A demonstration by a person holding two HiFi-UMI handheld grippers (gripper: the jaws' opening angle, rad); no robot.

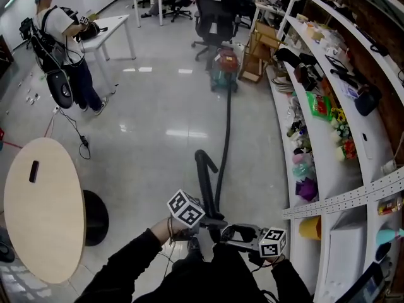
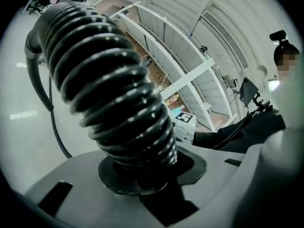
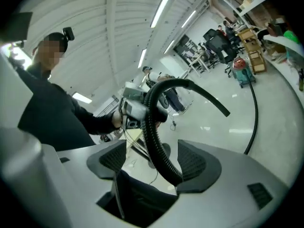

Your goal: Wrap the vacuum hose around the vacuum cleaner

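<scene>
The red and green vacuum cleaner (image 1: 225, 70) stands far off on the shiny floor. Its black ribbed hose (image 1: 227, 131) runs from it across the floor to me and arches up in a loop just ahead of my hands. My left gripper (image 1: 208, 221) is shut on the hose, and the thick ribs (image 2: 109, 80) fill the left gripper view above its jaws (image 2: 142, 172). My right gripper (image 1: 238, 234) sits just to the right of it and is open. The hose (image 3: 154, 132) passes between its wide-set pads (image 3: 152, 163), close to the right pad. The vacuum cleaner (image 3: 240, 65) shows small in the distance.
A round wooden table (image 1: 44, 207) stands at my left. Curved white shelves (image 1: 328, 137) full of small items line the right side. A person (image 1: 63, 49) stands by a white table (image 1: 107, 33). Office chairs (image 1: 211, 21) and a wooden stool (image 1: 259, 52) are behind the vacuum cleaner.
</scene>
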